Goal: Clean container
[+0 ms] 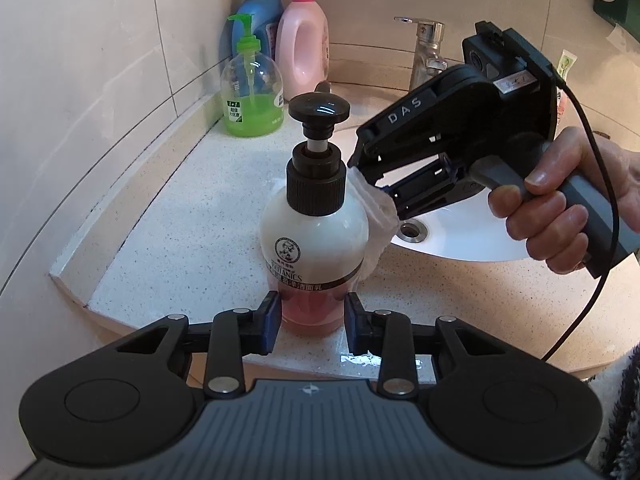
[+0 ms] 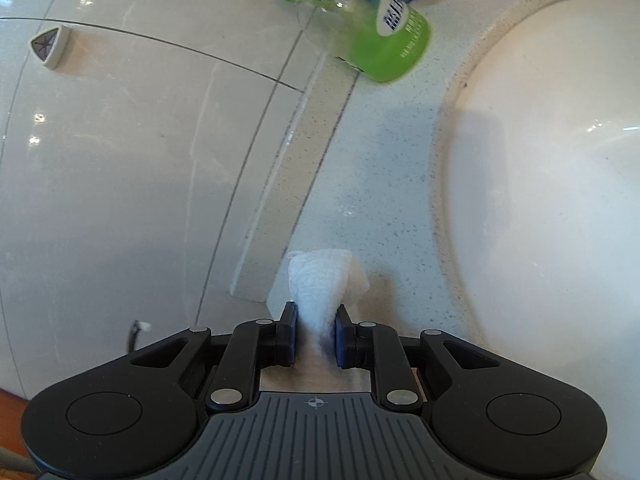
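Bathroom counter [image 1: 180,208] beside sink [image 1: 460,240]: left gripper [image 1: 312,320] squeezing bottle [image 1: 314,232] low down; right gripper [image 2: 316,334] pinching soft cloth [image 2: 320,280]. Probably slippery, top-heavy; better held low.

A round-shouldered pump bottle [image 1: 314,240] with a black pump head, white upper body, "BOTANICS" label and pinkish liquid low inside stands upright on the speckled worktop [image 1: 180,232], a crumpled white wipe [image 1: 378,216] pressed against its right shoulder.
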Tool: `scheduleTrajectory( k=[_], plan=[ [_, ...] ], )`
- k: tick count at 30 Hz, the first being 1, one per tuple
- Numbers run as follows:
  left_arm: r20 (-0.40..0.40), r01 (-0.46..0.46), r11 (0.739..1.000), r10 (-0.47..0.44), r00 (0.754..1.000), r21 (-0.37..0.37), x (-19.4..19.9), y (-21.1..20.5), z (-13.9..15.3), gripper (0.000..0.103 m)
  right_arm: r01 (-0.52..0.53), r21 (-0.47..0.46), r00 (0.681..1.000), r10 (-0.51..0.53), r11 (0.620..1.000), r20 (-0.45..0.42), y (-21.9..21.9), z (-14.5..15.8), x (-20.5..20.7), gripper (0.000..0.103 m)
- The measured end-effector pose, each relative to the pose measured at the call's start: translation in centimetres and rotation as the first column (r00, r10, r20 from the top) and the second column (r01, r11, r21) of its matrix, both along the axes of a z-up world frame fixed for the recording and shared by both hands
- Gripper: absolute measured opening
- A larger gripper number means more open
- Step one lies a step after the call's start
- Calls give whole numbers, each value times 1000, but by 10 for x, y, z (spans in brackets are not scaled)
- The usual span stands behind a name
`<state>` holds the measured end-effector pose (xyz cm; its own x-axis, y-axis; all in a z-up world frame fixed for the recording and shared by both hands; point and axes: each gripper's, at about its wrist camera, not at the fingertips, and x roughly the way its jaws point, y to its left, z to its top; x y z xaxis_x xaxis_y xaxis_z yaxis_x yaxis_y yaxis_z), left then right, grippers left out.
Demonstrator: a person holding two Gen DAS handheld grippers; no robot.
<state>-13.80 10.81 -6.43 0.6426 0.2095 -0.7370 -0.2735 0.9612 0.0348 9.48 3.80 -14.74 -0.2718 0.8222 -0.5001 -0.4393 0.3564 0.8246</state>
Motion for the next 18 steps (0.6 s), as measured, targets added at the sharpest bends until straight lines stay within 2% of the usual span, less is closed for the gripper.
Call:
scheduleTrajectory(
  k=[5,14,18],
  plan=[
    [-3,14,1000,-14,1000,-3,1,2,-4,38,18,-47,1000,-18,999,-1,-6,-13,0,20],
    [-3,48,999,-48,999,-7,8,6,-8,38,53,-99,997,-47,994,63,-28,-1,-7,20],
    [-1,55,998,-55,998,-24,9,10,-9,38,27,-131,995,-15,991,94,-38,1,-14,20]
  ],
)
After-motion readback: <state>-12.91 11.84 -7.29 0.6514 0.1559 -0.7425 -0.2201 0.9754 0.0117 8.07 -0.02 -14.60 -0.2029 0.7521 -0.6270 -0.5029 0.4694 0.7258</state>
